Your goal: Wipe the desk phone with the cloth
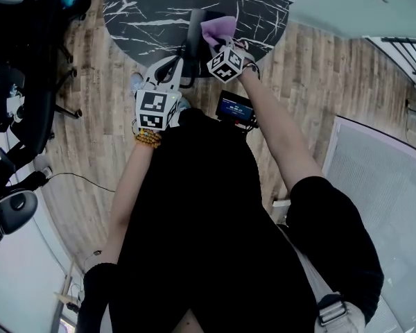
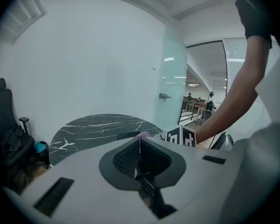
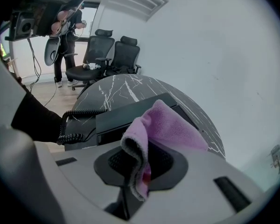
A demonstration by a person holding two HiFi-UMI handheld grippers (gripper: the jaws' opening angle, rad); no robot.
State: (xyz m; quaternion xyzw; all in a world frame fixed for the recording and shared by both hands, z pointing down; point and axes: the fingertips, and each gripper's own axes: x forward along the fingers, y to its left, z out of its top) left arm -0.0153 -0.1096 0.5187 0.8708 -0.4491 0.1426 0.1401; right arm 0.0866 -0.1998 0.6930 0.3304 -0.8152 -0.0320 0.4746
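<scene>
The black desk phone (image 1: 194, 37) sits at the near edge of the round black marble table (image 1: 139, 12). My right gripper (image 1: 219, 44) is shut on a pink cloth (image 1: 219, 28) and holds it over the phone's right side. In the right gripper view the cloth (image 3: 165, 125) droops from the gripper (image 3: 142, 155) just above the phone (image 3: 126, 115), whose coiled cord (image 3: 74, 125) lies to the left. My left gripper (image 1: 172, 66) hovers at the table edge left of the phone. Seen in its own view, this gripper (image 2: 140, 146) is shut with nothing in it.
Black office chairs (image 1: 17, 82) stand left of the table on the wooden floor (image 1: 90, 137), and more chairs (image 3: 112, 55) beyond it. A person (image 3: 65, 36) stands in the far background. A small device with a lit screen (image 1: 236, 108) hangs at my chest.
</scene>
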